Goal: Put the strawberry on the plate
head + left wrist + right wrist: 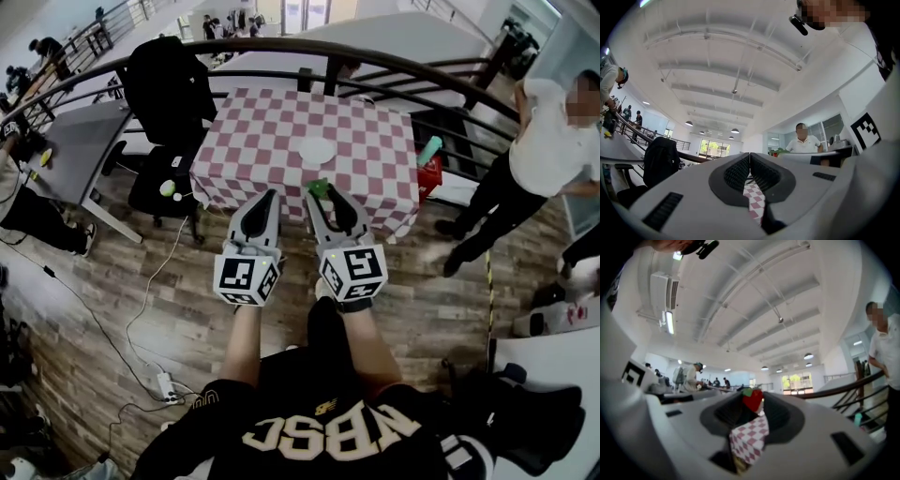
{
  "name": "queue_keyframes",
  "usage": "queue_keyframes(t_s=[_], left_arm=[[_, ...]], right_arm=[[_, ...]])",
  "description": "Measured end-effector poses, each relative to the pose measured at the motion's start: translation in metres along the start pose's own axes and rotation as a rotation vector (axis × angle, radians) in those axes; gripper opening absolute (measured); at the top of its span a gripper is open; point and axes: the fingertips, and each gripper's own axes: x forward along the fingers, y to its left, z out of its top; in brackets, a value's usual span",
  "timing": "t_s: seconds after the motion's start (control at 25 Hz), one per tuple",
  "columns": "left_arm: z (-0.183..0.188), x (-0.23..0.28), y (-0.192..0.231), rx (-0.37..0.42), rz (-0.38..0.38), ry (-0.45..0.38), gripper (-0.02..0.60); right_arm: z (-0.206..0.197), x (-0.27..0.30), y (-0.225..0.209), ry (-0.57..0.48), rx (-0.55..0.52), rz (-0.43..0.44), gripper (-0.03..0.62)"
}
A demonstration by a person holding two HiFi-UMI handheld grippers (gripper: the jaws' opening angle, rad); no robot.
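Red strawberry point(753, 400) pinched in the right hand-held gripper point(321, 197); left hand-held gripper point(749, 155) closed, empty. Carry step: next, advance to the white plate point(316, 150) at twelve o'clock and release.

Looking along left gripper point(750, 155): fingers point(736, 172) pressed together at tips, holding nothing; pink-checkered bench point(754, 200) glimpsed below.
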Motion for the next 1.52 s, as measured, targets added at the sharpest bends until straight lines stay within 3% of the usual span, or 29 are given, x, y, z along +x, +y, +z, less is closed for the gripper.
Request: queue_keyframes(t_s=[0.44,0.68,1.04,1.28,1.52], left_arm=[[-0.002,0.197,0.012,0.051,-0.048,-0.045,0.019],[-0.033,0.268,0.023,0.035,-0.021,-0.018,0.019],[-0.086,0.311,0.043,0.012,0.009,0.069,0.018],[-0.112,0.338,0.054,0.006,-0.043,0.115,0.018],[-0.150,0.359,0.076,-0.009,-0.086,0.219,0.020]], right_arm=[[0.043,0.123,-0.165,-0.084,0.004,-0.031,0.150],[0.026,0.170,-0.230,-0.042,0.020,-0.021,0.150],[-0.025,0.207,-0.270,0.047,0.064,0.003,0.150],[-0.049,0.225,-0.289,0.083,0.078,-0.052,0.150],[-0.097,0.248,-0.302,0.209,0.103,-0.110,0.150]])
